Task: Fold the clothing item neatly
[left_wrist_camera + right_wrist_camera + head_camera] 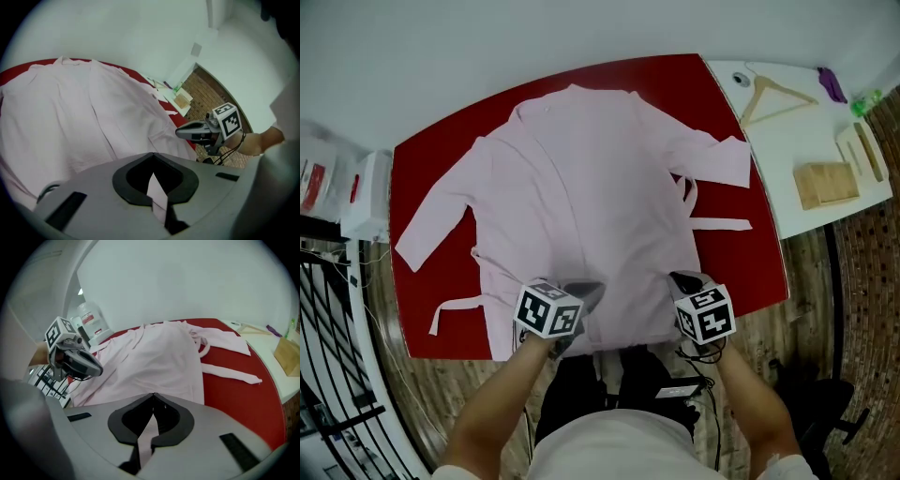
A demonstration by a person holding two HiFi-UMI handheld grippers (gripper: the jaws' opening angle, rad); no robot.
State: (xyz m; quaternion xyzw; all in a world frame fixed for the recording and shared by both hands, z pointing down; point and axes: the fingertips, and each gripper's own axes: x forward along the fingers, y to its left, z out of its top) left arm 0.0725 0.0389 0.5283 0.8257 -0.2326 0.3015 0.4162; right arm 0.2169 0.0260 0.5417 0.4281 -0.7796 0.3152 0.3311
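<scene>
Two grippers, both clamped on cloth.

Left gripper (152, 154): jaws pressed together, pinching a strip of the pink robe (591, 187). The strip shows pale in the dark opening just behind the tips.

Right gripper (152, 395): likewise, jaws closed on a fold of the robe's bottom hem, with cloth running back through the opening.

Head view: the two sit side by side on the near hem, apart from each other, each held by a bare forearm. The left jaws grip nearer the hem's middle, the right jaws near its right corner.

Ahead of both jaws the robe lies spread on a red table (741, 272), with its collar at the end farthest from the tips. One sleeve runs out to the left of the left jaws, the other to the right of the right jaws.

Belt (720, 223): one flat strip lies on the red top just right of and beyond the right jaws. A second strip lies left of the left jaws.

Farther right of the right jaws is a white side table (787, 202). It carries a wooden block (825, 183) and, beyond that, a wooden hanger (773, 94).

Right gripper view, far left past the other gripper: a clear bottle (89, 319) with a red label.
</scene>
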